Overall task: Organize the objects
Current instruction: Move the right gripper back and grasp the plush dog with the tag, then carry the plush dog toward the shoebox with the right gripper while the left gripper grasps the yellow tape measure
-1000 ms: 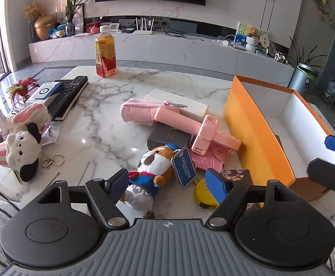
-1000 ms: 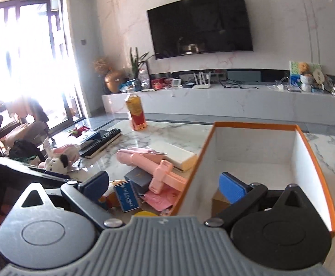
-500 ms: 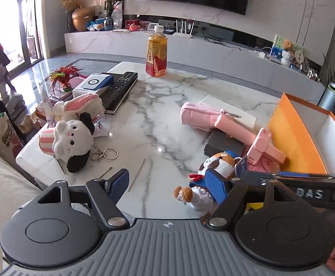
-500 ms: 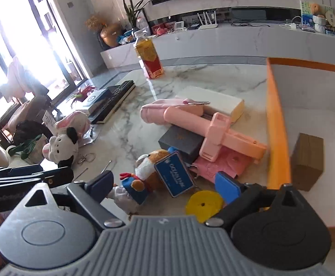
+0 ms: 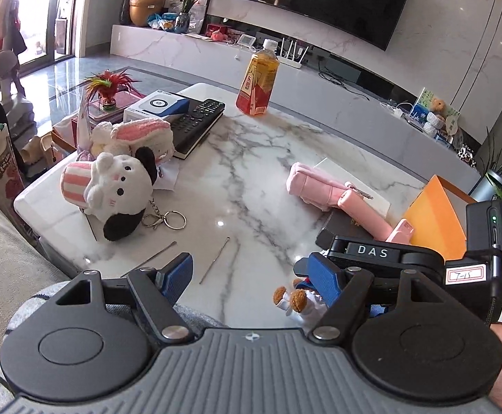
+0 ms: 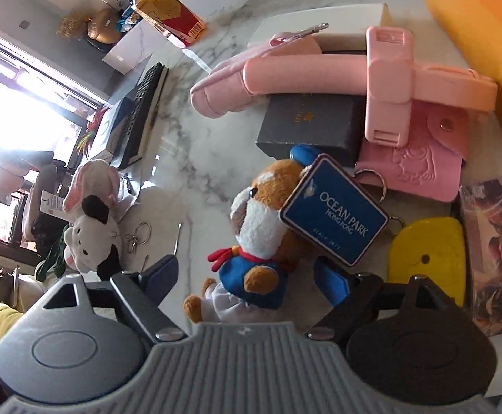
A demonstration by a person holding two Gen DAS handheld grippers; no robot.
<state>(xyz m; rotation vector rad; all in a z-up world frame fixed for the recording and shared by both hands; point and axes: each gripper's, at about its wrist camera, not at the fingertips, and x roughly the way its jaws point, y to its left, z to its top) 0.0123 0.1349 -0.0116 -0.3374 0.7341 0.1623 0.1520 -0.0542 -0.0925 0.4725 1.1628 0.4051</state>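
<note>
Right gripper [image 6: 251, 276]: jaws closing, the brown-and-white plush dog in blue clothes [image 6: 261, 238] between them, pads not pressing it. Dog lies on the white marble table [image 6: 209, 158], orange cardboard box [image 6: 475, 17] at two o'clock. Left gripper [image 5: 251, 276]: jaws apart, empty.

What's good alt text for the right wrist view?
The right gripper, jaws closing but not yet gripping, straddles a brown-and-white plush dog with a blue tag on a marble table, beside pink items.
</note>
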